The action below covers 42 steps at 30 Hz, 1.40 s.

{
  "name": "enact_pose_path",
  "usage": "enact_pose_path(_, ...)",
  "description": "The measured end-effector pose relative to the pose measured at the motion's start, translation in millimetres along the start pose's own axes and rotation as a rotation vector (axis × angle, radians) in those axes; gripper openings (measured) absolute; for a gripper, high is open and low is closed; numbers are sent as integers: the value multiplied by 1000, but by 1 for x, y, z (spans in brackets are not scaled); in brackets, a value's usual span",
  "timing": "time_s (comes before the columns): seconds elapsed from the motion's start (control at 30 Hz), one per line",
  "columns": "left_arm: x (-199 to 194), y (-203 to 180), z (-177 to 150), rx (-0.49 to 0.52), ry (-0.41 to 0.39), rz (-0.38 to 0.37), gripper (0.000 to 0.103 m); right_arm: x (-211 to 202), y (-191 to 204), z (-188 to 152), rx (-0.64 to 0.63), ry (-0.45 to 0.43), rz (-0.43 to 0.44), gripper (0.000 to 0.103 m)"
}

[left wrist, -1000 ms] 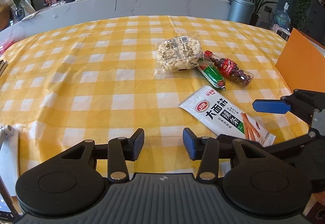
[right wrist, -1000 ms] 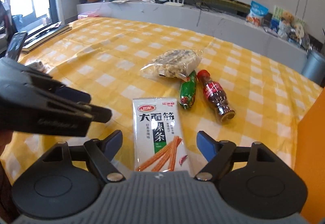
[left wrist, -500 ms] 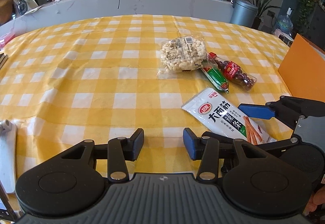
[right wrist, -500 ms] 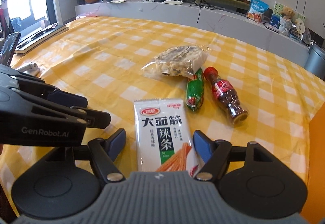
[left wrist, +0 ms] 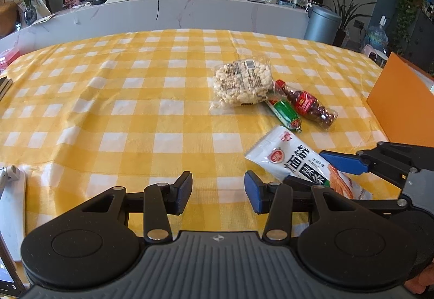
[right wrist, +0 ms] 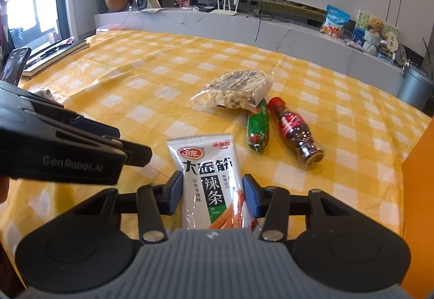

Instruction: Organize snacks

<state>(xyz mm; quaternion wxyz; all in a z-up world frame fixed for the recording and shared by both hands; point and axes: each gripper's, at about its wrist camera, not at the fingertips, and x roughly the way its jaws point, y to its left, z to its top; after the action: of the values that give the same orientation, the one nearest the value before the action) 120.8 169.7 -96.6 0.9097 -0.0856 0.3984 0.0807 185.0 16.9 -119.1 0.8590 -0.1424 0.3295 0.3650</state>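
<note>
Closing in since a second ago, the right gripper's [right wrist: 211, 193] blue-padded jaws now stand at either long edge of the white snack packet [right wrist: 208, 177], where earlier they stood wide of it; they are closing at this moment, the pads touching or just short of the wrapper, and I cannot tell which. That packet is a flat, glossy plastic pouch with crimped ends, printed with black characters and orange sticks. It lies on the table [right wrist: 135, 87], its long axis running straight away from the right gripper, the red-logo end farthest off.

Just to the left, the left gripper [left wrist: 218, 192] hovers over bare cloth with its jaws apart and nothing between them; it has hardly moved.

Beyond the packet lie three more snacks close together. A green sausage-shaped stick [right wrist: 257, 125] in shiny film points away along much the same line as the packet. Beside it on the right lies a small clear plastic bottle [right wrist: 294, 133] with a red cap and red label, dark pieces inside, cap pointing away. A crinkled transparent bag [right wrist: 233, 90] holds pale puffed pieces and overlaps the far end of the green stick.

A smooth yellow-and-white check cloth covers the table. An orange box [left wrist: 401, 106] stands at the right edge, its inside hidden.
</note>
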Motion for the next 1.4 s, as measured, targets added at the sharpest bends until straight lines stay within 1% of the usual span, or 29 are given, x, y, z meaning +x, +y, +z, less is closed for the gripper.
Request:
enact_pose_path(0.07, -3, 0, 3, -6, -17, -13, 54, -9, -2, 0, 1, -20, -17, 46)
enact_pose_path(0.17, -7, 0, 10, -25, -41, -47, 62, -25, -11, 6, 32, -63, -45, 46)
enact_pose_path(0.2, -7, -1, 13, -29, -52, -60, 66, -28, -14, 9, 44, -79, -58, 46)
enact_pose_path(0.23, -7, -2, 16, -30, -63, -69, 73, -30, -18, 12, 54, -93, -75, 46)
enact_pose_path(0.27, -6, -4, 19, -32, -74, -74, 77, -31, -23, 16, 65, -105, -96, 46)
enact_pose_path(0.3, -5, -5, 23, -34, -87, -75, 85, -30, -27, 20, 74, -112, -115, 45)
enact_pose_path(0.33, -3, -6, 27, -39, -100, -75, 90, -28, -32, 24, 82, -114, -131, 45)
enact_pose_path(0.37, -1, -7, 31, -47, -112, -78, 91, -26, -36, 27, 93, -114, -145, 46)
enact_pose_path(0.5, 12, -7, 48, -112, -139, -99, 95, -16, -52, 35, 144, -109, -183, 45)
enact_pose_path(0.6, 24, -12, 58, -153, -159, -121, 95, -6, -57, 37, 160, -99, -205, 45)
enact_pose_path(0.7, 38, -14, 65, -184, -167, -117, 95, 3, -62, 37, 181, -80, -225, 45)
enact_pose_path(0.8, 57, -17, 71, -176, -159, -92, 95, 11, -69, 38, 214, -67, -238, 45)
enact_pose_path(0.93, 76, -20, 71, -150, -154, -107, 95, 15, -72, 38, 220, -73, -236, 46)
enact_pose_path(1.0, 84, -20, 70, -130, -154, -94, 95, 18, -72, 38, 214, -76, -235, 46)
enact_pose_path(1.13, 88, -20, 68, -98, -171, -77, 95, 26, -74, 37, 216, -67, -225, 46)
enact_pose_path(1.2, 91, -18, 68, -92, -167, -88, 97, 28, -73, 37, 211, -68, -225, 46)
enact_pose_path(1.3, 98, -14, 68, -106, -137, -85, 98, 29, -73, 38, 198, -73, -217, 46)
enact_pose_path(1.37, 97, -14, 66, -110, -139, -89, 96, 29, -71, 38, 192, -75, -217, 46)
enact_pose_path(1.4, 96, -14, 65, -109, -143, -96, 93, 29, -71, 38, 189, -75, -215, 46)
